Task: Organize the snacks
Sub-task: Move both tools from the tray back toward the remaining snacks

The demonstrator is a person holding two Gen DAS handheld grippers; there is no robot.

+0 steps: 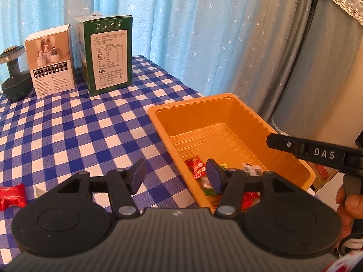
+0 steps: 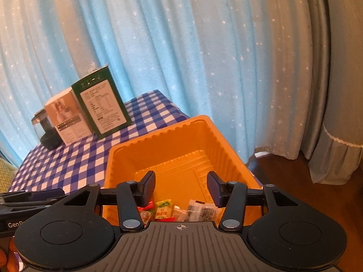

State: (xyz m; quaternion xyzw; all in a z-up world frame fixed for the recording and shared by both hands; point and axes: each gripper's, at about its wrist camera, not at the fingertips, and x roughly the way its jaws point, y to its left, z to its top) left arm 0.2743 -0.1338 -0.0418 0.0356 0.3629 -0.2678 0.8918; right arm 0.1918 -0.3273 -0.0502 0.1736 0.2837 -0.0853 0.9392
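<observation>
Currently, most of the sorting is judged done. Several small wrapped snacks are seen piled in the near end of the orange ribbed plastic tray (image 1: 229, 113): red foil-wrapped candies (image 1: 197, 166), a green-and-yellow sachet (image 2: 163, 208) and a clear packet with dark print (image 2: 204, 210). The far half of the tray floor is bare.

One red wrapped candy (image 1: 11, 195) is noted outside the tray, lying on the blue-and-white checked tablecloth (image 1: 68, 124) well to the left, near the lower-left edge of the left wrist view. It is judged to be the remaining item. A further red wrapper (image 1: 321, 170) is glimpsed beyond the tray's right wall; whether it lies on the table cannot be told.

Orientation: the tray's long axis is seen running from the near end away toward the star-printed blue curtain (image 1: 181, 34), skewed slightly leftward in the left wrist view. Its opening faces up. The stray candy's long axis is roughly left to right across the frame, with twisted ends at each side.

Left gripper (image 1: 177, 176): jaws spread wide, nothing between the pads, held over the cloth at the tray's near left corner. Right gripper (image 2: 181, 188): jaws likewise apart and empty, held above the tray's near end.

Unrelated items at the far table edge: a green printed carton (image 1: 109, 54), a white carton (image 1: 51, 61), a dark stand-shaped object (image 1: 14, 74).
</observation>
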